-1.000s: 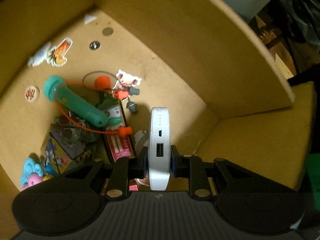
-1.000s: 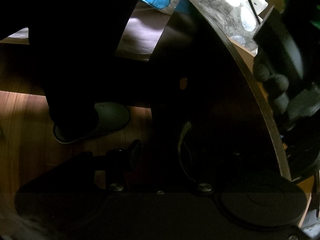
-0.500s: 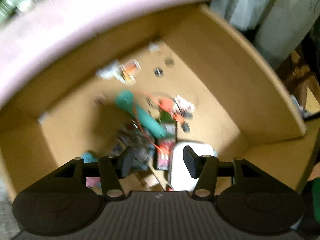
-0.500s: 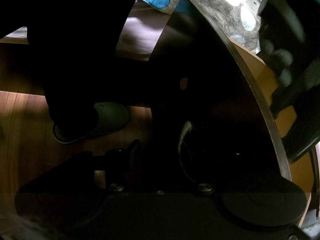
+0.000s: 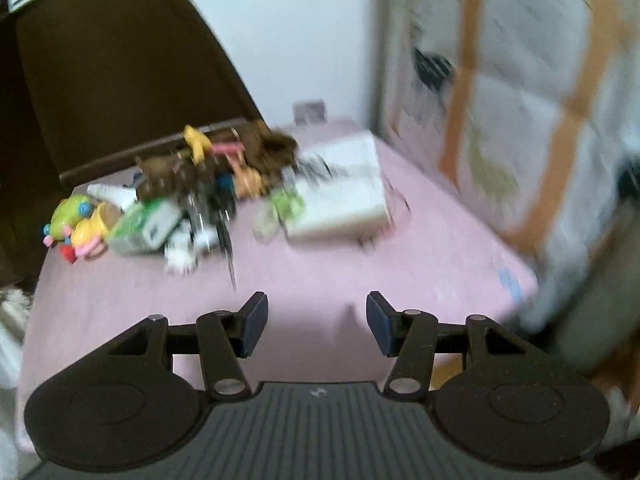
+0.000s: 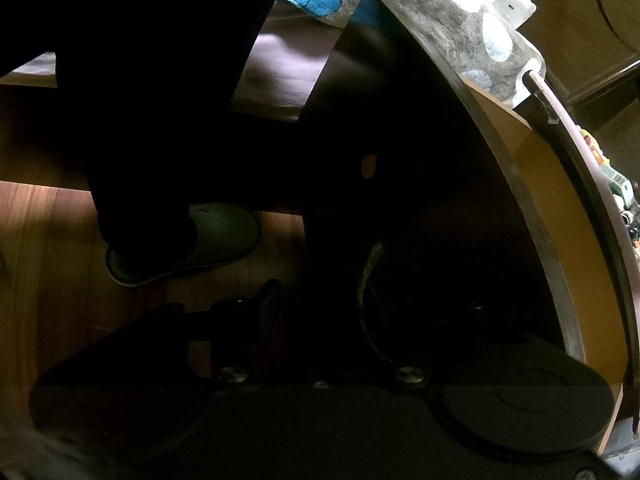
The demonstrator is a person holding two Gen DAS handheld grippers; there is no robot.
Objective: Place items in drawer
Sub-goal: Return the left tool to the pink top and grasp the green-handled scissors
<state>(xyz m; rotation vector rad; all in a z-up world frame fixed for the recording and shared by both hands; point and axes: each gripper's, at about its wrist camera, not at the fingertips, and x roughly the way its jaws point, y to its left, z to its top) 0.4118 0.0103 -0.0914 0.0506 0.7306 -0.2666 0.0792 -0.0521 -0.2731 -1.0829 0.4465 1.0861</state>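
My left gripper is open and empty, held above the near part of a pink tabletop. A blurred pile of small items lies at the far left of the top, with yellow and green toys, a green box and a white box. My right gripper is open in deep shadow against the dark drawer front; only its left finger shows. The drawer's tan inner wall shows at the right.
A dark chair back stands behind the table on the left. A taped white panel rises on the right. In the right wrist view a person's dark leg and grey slipper stand on the wood floor, beside a grey rug.
My left gripper let go of the white power bank inside the drawer, opened, and swung up and out to face the pink tabletop. The right gripper has stayed still.
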